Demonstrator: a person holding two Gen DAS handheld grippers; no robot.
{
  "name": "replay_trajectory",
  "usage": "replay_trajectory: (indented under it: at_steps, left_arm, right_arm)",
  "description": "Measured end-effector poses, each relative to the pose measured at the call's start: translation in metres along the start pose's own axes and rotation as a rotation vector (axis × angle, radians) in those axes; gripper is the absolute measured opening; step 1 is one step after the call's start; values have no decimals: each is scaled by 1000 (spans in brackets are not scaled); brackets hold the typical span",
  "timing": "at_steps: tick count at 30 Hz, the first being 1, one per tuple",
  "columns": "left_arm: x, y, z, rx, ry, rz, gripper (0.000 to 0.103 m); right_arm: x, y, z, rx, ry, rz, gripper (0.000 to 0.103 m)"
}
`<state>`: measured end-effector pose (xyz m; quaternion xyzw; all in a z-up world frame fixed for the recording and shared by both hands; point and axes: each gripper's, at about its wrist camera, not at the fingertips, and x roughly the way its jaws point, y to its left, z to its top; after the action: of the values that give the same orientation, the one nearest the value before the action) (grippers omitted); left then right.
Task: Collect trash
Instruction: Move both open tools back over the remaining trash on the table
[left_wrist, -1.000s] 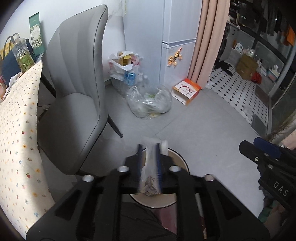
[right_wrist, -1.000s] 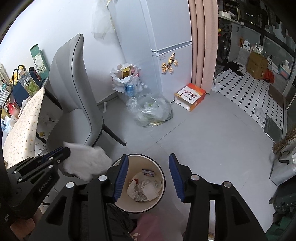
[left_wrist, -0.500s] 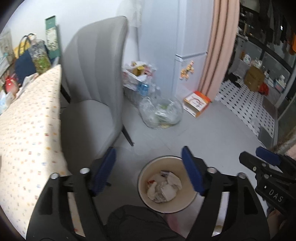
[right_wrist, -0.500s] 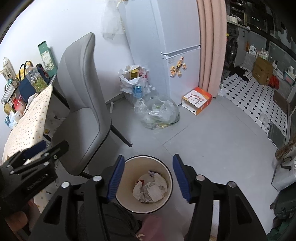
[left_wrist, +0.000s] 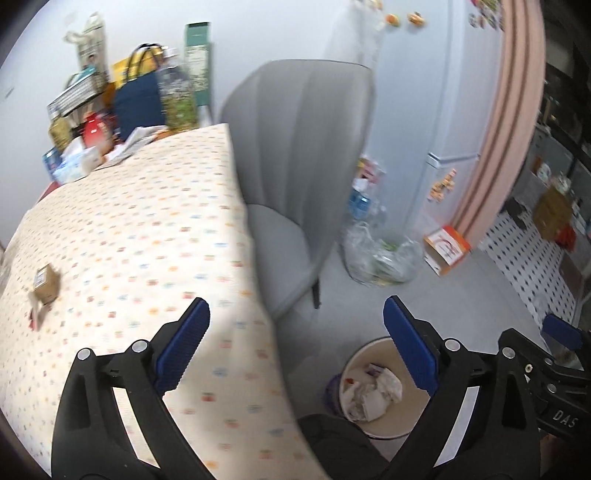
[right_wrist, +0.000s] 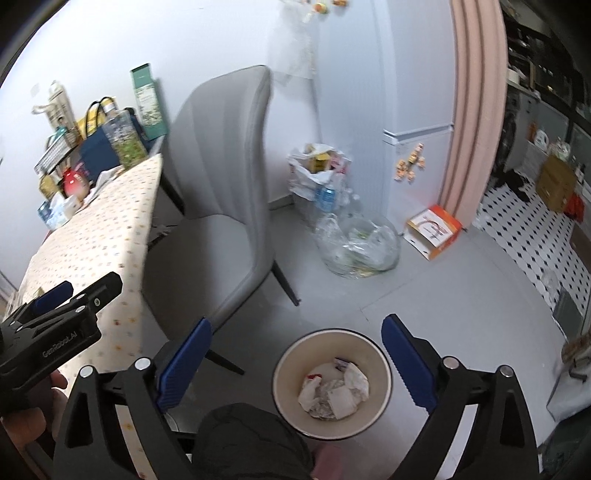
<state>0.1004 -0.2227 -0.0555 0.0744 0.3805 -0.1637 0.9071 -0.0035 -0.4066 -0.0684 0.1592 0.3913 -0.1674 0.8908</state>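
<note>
Both grippers' fingers (left_wrist: 406, 347) just spread wide and empty, crumpled white paper trash (right_wrist: 334, 393) now in bin (right_wrist: 284, 373).

a lived-in home kitchen-dining corner: white fridge (right_wrist: 417, 92) with magnets upper right, grey dining chair (right_wrist: 225, 206) at centre, cluttered cloth-covered surface (left_wrist: 140, 258) left, wastebasket (right_wrist: 332, 380) below.

Bin (right_wrist: 332, 384) on floor, crumpled paper (right_wrist: 332, 393) inside. Chair (right_wrist: 221, 192) behind-left of bin, beside table (left_wrist: 129, 240). Small box (left_wrist: 47, 282) on table.
</note>
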Motion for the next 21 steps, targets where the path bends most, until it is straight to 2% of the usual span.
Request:
replay_trajectory:
  at_steps: [21]
  left_arm:
    - [-40, 166, -12, -240, -62, 186, 94]
  right_arm:
    - [-3, 160, 9, -206, -8, 156, 95]
